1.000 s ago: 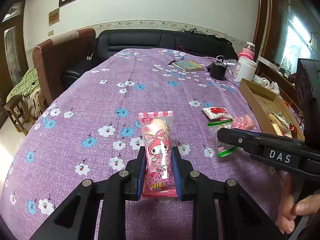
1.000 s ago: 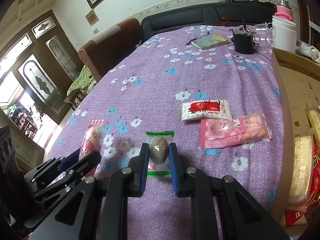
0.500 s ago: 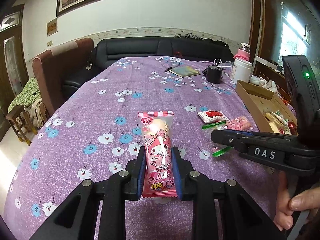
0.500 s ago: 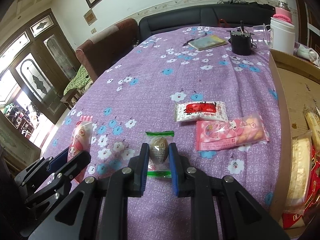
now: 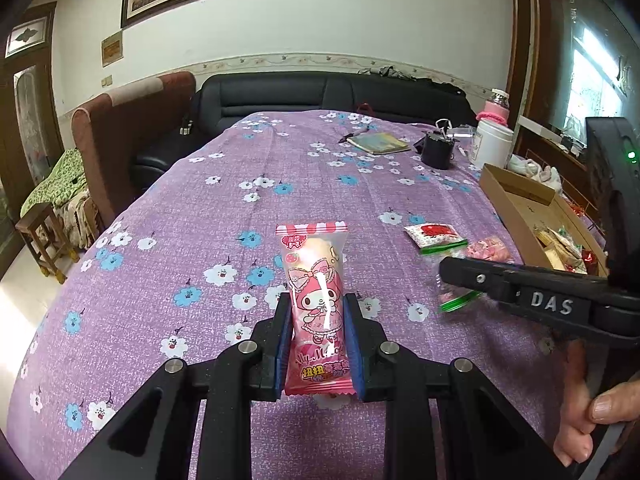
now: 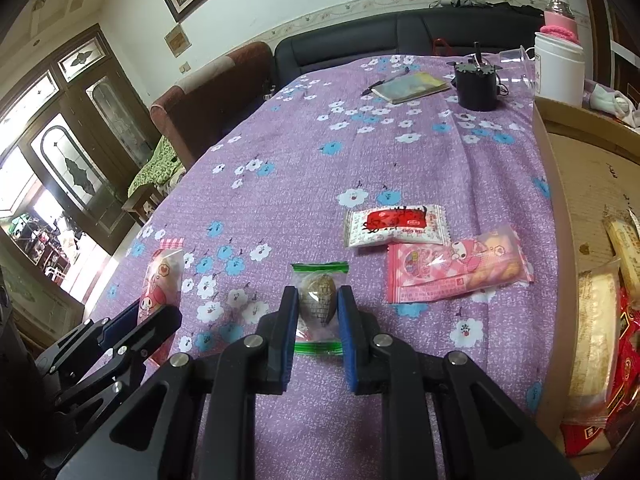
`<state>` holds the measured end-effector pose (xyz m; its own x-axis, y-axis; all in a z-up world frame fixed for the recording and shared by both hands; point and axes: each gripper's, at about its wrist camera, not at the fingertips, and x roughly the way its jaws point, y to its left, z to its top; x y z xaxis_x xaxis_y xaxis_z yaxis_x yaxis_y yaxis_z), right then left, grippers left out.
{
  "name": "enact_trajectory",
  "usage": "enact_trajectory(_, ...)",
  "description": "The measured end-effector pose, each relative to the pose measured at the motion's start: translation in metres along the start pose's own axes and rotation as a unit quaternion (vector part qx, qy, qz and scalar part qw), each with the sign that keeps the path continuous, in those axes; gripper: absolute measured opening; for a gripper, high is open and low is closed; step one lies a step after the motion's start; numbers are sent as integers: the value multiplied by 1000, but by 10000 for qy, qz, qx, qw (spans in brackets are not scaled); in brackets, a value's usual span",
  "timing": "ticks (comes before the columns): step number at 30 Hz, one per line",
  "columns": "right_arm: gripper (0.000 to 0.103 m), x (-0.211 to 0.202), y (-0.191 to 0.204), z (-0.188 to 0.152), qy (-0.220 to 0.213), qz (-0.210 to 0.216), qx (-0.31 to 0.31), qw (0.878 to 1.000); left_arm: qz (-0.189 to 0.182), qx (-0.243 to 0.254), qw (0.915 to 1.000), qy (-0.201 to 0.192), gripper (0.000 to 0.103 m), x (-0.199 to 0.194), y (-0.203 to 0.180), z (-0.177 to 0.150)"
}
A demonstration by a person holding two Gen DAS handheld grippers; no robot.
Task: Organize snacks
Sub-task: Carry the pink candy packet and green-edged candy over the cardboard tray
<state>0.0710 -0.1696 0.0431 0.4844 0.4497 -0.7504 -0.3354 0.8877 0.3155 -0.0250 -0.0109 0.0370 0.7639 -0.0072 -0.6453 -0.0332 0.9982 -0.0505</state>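
My left gripper (image 5: pixel 316 312) is shut on a pink My Melody snack packet (image 5: pixel 314 280), held upright above the purple flowered tablecloth (image 5: pixel 240 184). It also shows at the left of the right wrist view (image 6: pixel 160 284). My right gripper (image 6: pixel 318 304) is shut on a clear green-edged packet with a brown nut (image 6: pixel 318 300), held above the cloth. From the left wrist view the right gripper (image 5: pixel 448 272) is at the right, with that packet (image 5: pixel 448 276) blurred. A red-and-white packet (image 6: pixel 394 224) and a pink biscuit packet (image 6: pixel 456 266) lie on the cloth.
A cardboard box (image 6: pixel 560 208) holding several snacks stands along the table's right edge; it also shows in the left wrist view (image 5: pixel 516 208). A black pot (image 6: pixel 476 88), a notebook (image 6: pixel 412 87) and a white jar (image 6: pixel 558 68) stand at the far end. A sofa and an armchair lie beyond.
Both grippers have risen from the table with their packets held. The table looks farther below in both views.
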Motion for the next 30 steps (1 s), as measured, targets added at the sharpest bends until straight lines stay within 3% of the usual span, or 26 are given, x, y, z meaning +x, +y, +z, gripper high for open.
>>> enact_trajectory(3,19,-7,-3,2,-66,47,105,9999,-7,-6,10000,20,25,-3,-2,1)
enact_trajectory(7,19,-26,-10,12,-263,162,327,9990,-299,-144,9993,142,25,-9,-5,7)
enact_trajectory(12,19,-57,-24,19,-587,-67,492,9970,-419,-7,9991,-10,25,-26,-18,14)
enact_trajectory(20,19,-77,-57,0,-460,-231,690,9963,-596,244,9979,-64,25,-33,-46,13)
enact_trajectory(30,19,-92,-73,12,-684,-280,658,9951,-584,477,9971,-46,25,-35,-70,12)
